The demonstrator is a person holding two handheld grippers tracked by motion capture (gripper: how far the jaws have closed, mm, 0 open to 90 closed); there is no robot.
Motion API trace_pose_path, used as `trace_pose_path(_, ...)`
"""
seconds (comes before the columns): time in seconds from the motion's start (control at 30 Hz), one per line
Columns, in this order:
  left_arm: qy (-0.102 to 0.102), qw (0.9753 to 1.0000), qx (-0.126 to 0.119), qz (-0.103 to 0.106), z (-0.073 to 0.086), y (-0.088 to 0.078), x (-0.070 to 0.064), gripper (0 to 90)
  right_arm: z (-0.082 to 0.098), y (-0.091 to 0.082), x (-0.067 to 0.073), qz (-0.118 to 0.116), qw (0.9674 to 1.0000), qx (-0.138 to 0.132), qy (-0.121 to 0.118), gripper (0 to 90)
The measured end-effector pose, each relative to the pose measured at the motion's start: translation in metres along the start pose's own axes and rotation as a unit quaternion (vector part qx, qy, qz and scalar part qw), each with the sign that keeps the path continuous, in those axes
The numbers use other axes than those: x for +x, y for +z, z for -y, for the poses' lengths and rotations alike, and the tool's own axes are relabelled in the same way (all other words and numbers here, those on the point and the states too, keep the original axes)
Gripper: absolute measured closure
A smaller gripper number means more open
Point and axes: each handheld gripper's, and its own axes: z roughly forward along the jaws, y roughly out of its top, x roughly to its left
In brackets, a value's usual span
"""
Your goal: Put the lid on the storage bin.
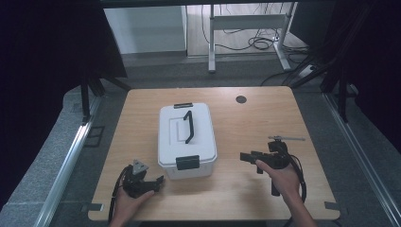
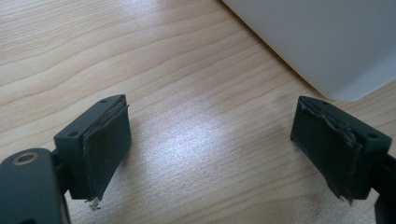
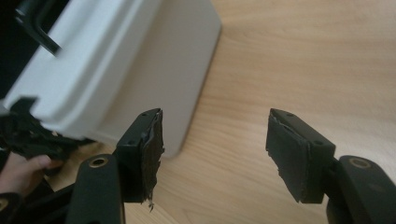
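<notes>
From up top: white lidded box [image 1: 187, 140] sits about mid-table, a bit toward my left, long side running away from me. Black carry handle [image 1: 188, 126] lies flat in the lid's recess, one black latch [image 1: 187, 162] on the near end and another latch on the far end [image 1: 183, 105]. My left gripper [image 1: 150, 182] is down at the near left corner of the box, just beside it and not touching. My right gripper [image 1: 248, 157] is off to the right, near the box but with bare wooden table [image 1: 246, 123] between.

Left gripper view: jaws spread wide, nothing between them but wood grain. A rounded white corner of the box [image 2: 327, 42] sits top right, just past my right-hand pad [image 2: 327, 149].

Right gripper view: also wide apart and empty. The box's side wall [image 3: 154, 70] and lid edge are ahead on the left; my other hand [image 3: 21, 170] peeks in at the bottom left.

My guess on handling: hard, smooth plastic, so stiff but slippery, and too wide to pinch across the body. Can't tell if it's loaded, so weight's unknown. I'd go for the latches or the handle, thin black bits the pads can actually bite. The frayed pad edges may cost me some grip.
</notes>
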Motion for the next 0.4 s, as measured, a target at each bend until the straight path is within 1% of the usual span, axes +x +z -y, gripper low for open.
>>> trace_pose_path(0.07,0.002,1.0000,0.001,0.002,0.000,0.000,0.001,11.7,0.006,-0.001,-0.007,0.003,1.0000,0.005,-0.001,36.5)
trace_pose_path(0.13,0.002,1.0000,0.001,0.002,0.000,0.000,0.001,11.7,0.008,-0.002,-0.010,0.003,1.0000,0.004,0.000,36.6)
trace_pose_path(0.17,0.002,1.0000,0.001,0.002,0.000,0.000,0.001,11.7,0.009,-0.004,-0.013,0.003,1.0000,0.001,0.002,36.3)
trace_pose_path(0.3,0.002,1.0000,0.001,0.001,0.000,0.000,0.001,11.7,0.012,-0.006,-0.016,-0.005,1.0000,-0.004,0.006,35.7)
trace_pose_path(0.4,0.001,1.0000,0.001,0.001,0.000,0.000,0.000,11.6,0.015,-0.005,-0.016,-0.006,1.0000,0.001,0.003,35.6)
